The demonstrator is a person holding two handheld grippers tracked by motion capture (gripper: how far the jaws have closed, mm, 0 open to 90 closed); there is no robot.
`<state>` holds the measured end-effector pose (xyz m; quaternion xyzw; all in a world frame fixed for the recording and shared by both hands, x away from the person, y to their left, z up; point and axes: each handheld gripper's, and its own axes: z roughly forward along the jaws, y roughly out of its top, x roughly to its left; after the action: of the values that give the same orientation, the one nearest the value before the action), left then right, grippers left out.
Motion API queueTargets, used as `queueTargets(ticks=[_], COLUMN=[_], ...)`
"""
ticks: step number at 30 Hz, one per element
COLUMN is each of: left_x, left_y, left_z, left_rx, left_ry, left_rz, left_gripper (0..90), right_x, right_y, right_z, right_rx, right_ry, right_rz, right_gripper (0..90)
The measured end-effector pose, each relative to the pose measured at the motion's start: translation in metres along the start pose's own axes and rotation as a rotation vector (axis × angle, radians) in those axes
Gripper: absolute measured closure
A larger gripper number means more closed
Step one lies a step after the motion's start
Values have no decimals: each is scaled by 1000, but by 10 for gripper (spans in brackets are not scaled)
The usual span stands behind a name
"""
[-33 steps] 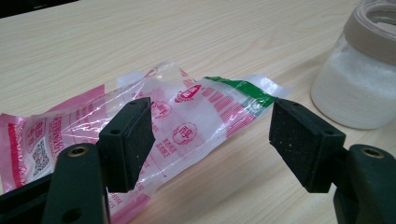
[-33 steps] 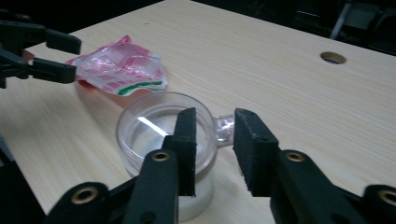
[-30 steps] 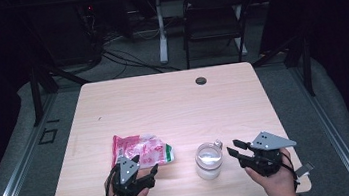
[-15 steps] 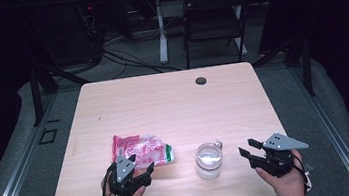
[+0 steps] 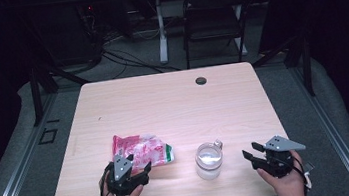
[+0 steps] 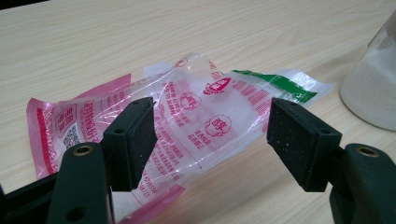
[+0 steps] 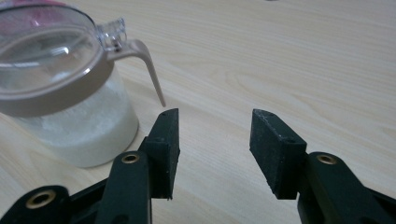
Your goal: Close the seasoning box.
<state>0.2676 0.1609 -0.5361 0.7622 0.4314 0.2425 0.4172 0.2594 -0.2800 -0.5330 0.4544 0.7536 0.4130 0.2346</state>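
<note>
Both grippers are black, each topped by a grey three-cornered plate, with a dark cable trailing from its body. The left gripper (image 5: 141, 168) has jaws faced with rough, speckled black pads (image 6: 132, 140) and brass-ringed screw holes at 7 and 4 o'clock. The right gripper (image 5: 251, 152) shows the same brass rings and blocky black fingertips (image 7: 273, 151)
</note>
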Motion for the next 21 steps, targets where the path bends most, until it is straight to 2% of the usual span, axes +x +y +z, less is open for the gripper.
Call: queueTargets(ticks=[4,9,21], left_x=[2,5,7], left_y=[-1,-2,-4], left_z=[1,1,4], left_rx=[1,8,18], left_ry=[3,7,12], left_rz=[-6,-14,-17], left_gripper=[324,327,331], right_x=[-2,-3,-3], right_y=[-5,-9,-10], right_z=[5,9,18], right_rx=[14,20,21], right_ry=[-9,9,16], right_rz=[-2,26,35], right_gripper=[520,517,496])
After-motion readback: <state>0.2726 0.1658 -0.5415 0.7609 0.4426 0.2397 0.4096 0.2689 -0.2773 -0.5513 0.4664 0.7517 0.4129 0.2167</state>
